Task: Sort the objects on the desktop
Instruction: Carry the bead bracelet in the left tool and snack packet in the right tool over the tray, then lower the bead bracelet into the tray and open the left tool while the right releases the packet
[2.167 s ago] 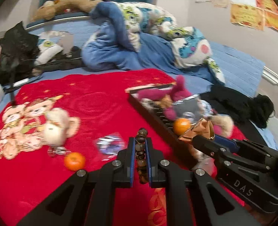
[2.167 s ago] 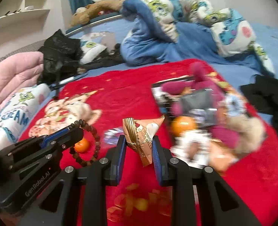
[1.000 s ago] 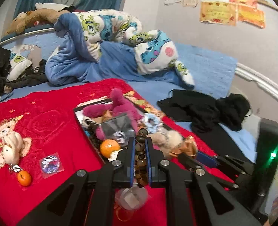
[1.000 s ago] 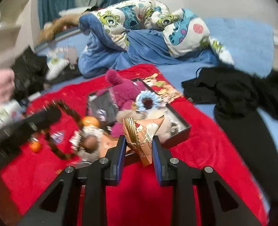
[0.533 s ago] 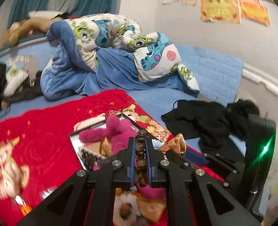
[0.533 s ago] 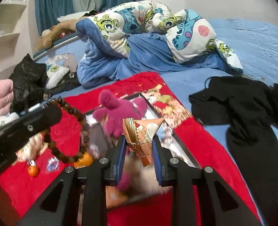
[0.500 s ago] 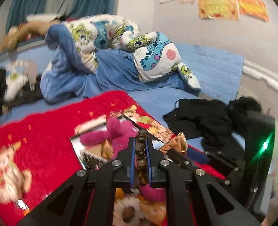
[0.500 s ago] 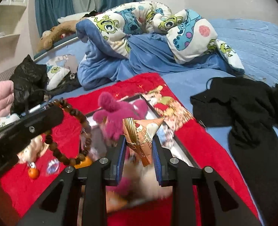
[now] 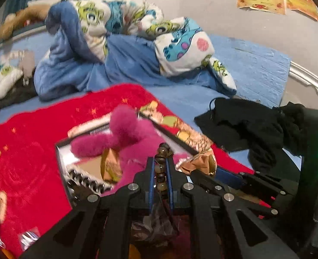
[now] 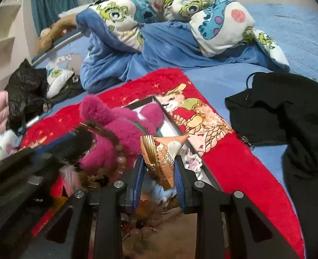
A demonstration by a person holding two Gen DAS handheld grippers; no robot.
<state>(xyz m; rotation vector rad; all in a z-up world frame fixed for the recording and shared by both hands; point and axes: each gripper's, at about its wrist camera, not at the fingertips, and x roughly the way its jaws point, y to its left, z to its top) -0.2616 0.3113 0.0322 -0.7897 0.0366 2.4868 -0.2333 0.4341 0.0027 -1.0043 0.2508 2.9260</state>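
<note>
Bed [image 9: 256,69]: fills the upper half of both views, covered in a blue sheet.
Cartoon blanket [image 10: 159,17]: bunched in a heap at the upper centre of the right wrist view, white with monster prints and a blue lining.
Red blanket [image 9: 29,151]: spread on the bed across the lower left of the left wrist view, with star and bear prints.
Black clothes [image 10: 288,112]: lie on the blue sheet at the right of the right wrist view, just beside the red blanket's edge.
Box [image 9: 60,157]: a shallow dark-rimmed box on the red blanket, at the centre left of the left wrist view; its contents are crowded and partly blurred.
Pink plush toy [image 9: 124,133]: lies in the box, its fluffy ear raised toward the frame's centre.
Left tool [image 9: 160,172]: at the lower centre of the left wrist view, over the box, its jaws pressed together on a bead bracelet.
Right tool [image 10: 159,168]: at the lower centre of the right wrist view, over the box's right part, its jaws clamped on a snack packet.
Snack packet [image 10: 163,153]: orange and white with a gold crimped end, upright between the blue pads of the right tool; printed letters read "CHOC BALLS".
Bead bracelet [image 9: 161,168]: brown beads in a line between the left tool's pads; in the right wrist view its loop hangs blurred in front of the pink plush toy.
</note>
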